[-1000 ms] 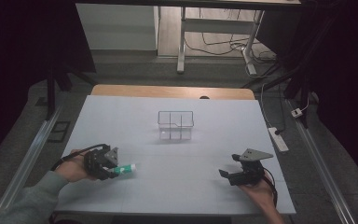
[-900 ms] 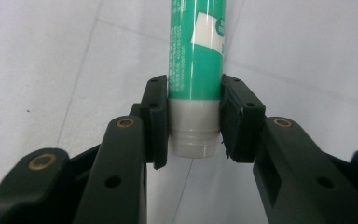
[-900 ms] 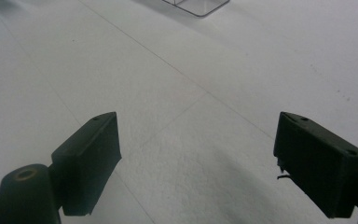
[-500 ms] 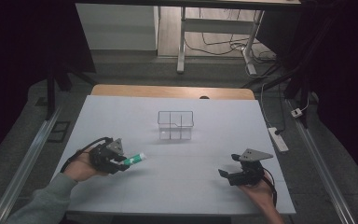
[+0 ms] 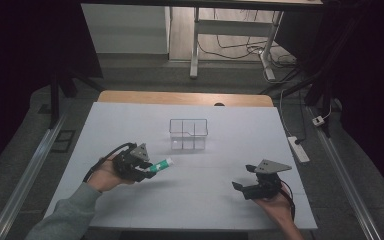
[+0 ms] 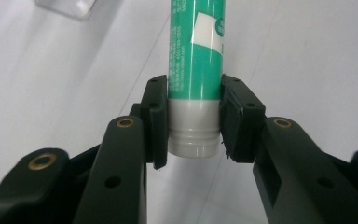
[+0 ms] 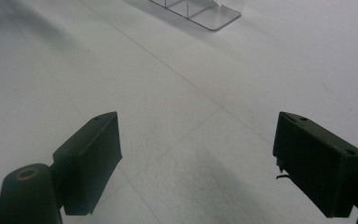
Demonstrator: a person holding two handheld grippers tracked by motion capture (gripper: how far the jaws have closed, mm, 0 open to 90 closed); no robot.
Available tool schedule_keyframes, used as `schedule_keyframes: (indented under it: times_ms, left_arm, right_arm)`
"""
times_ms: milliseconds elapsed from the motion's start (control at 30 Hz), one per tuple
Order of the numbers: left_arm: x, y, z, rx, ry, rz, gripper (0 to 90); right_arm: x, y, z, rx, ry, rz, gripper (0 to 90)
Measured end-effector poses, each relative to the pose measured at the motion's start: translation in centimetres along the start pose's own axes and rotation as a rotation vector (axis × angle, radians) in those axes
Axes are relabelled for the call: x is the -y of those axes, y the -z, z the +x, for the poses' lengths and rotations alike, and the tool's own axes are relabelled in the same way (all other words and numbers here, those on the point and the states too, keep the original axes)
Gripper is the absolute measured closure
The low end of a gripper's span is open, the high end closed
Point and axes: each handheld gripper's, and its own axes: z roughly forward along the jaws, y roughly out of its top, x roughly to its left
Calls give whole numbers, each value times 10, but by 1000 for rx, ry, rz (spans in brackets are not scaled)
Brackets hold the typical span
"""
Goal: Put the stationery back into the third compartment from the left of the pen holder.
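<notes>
A green and white tube point(image 6: 196, 60) with a grey cap end point(image 6: 193, 133) sits between the pads of my left gripper point(image 6: 193, 123), which is shut on it near the cap. From above, the tube point(image 5: 161, 164) sticks out to the right of the left gripper point(image 5: 147, 169), held a little over the white table toward its left side. The clear divided box point(image 5: 188, 134) stands at the table's middle, farther back and to the right of the tube. My right gripper point(image 5: 241, 188) rests near the front right, open, with nothing between its pads point(image 7: 91, 156).
The white tabletop point(image 5: 220, 165) stretches between both hands. A corner of the clear box point(image 7: 200, 11) lies ahead of the right gripper. A power strip point(image 5: 298, 148) lies off the table's right edge. Metal rails run along both sides.
My left gripper has carried the tube rightward and away from the front edge, rising slightly, toward the clear box. The right gripper has stayed put.
</notes>
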Motion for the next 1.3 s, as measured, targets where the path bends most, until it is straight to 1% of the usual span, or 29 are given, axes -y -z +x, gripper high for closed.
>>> schedule_keyframes:
  times_ms: [33, 67, 100, 267, 333, 433, 533, 600, 633, 833, 900, 1000, 1033, 1100, 1133, 1167, 1200, 1233, 1267, 1300]
  left_arm:
    - [-2, -1, -1, 4, -2, -1, 645]
    - [-4, -3, -2, 6, -4, -1, 645]
    - [-6, -5, -3, 9, -5, -2, 644]
    - [-16, -12, -6, 17, -6, -7, 644]
    - [-20, -14, -7, 12, -8, -10, 644]
    - [-26, -18, -9, 2, -12, -10, 644]
    - [-32, -24, -11, -7, -23, 2, 644]
    - [-34, -28, -11, -9, -28, 11, 644]
    - [-36, -30, -12, -8, -29, 15, 644]
    - [-44, -37, -13, 9, -20, 0, 644]
    - [-47, -39, -14, 4, -28, 10, 644]
    - [-50, -44, -17, -4, -40, 25, 644]
    - [-51, -46, -18, -5, -45, 33, 644]
    - [-53, -49, -20, -6, -54, 48, 644]
    - [-54, -51, -21, -3, -57, 50, 644]
    - [-55, -52, -21, -2, -60, 55, 644]
    - [-56, -54, -22, 0, -64, 59, 644]
    - [-58, -55, -23, 2, -66, 62, 644]
    - [-59, -57, -24, 7, -69, 62, 644]
    - [-60, -59, -25, 11, -70, 66, 644]
  right_arm:
    - [-1, 1, 1, 7, 8, 7, 146]
    - [-2, 0, 2, 3, 9, 1, 146]
    - [-2, 1, 3, 11, 14, 3, 145]
    - [-5, -1, 7, -5, 20, -5, 145]
    - [-6, -2, 8, -8, 26, 0, 145]
    - [-8, -3, 11, -15, 33, -7, 145]
    - [-9, -4, 14, -24, 42, -15, 149]
    - [-10, -5, 15, -25, 48, -9, 149]
    - [-11, -6, 15, -28, 50, -9, 149]
    - [-15, -8, 19, -34, 63, -4, 151]
    - [-16, -9, 21, -35, 70, -6, 153]
    - [-18, -9, 24, -36, 89, 9, 174]
    - [-20, -10, 26, -52, 95, 10, 181]
    - [-21, -11, 27, -60, 98, 6, 184]
    - [-24, -13, 31, -65, 117, 17, 189]
    - [-24, -13, 31, -65, 117, 17, 189]
    - [-29, -16, 36, -73, 141, 24, 196]
    - [-29, -16, 36, -73, 141, 24, 196]
    - [-31, -18, 39, -75, 151, 23, 199]
    - [-37, -21, 44, -80, 174, 31, 203]
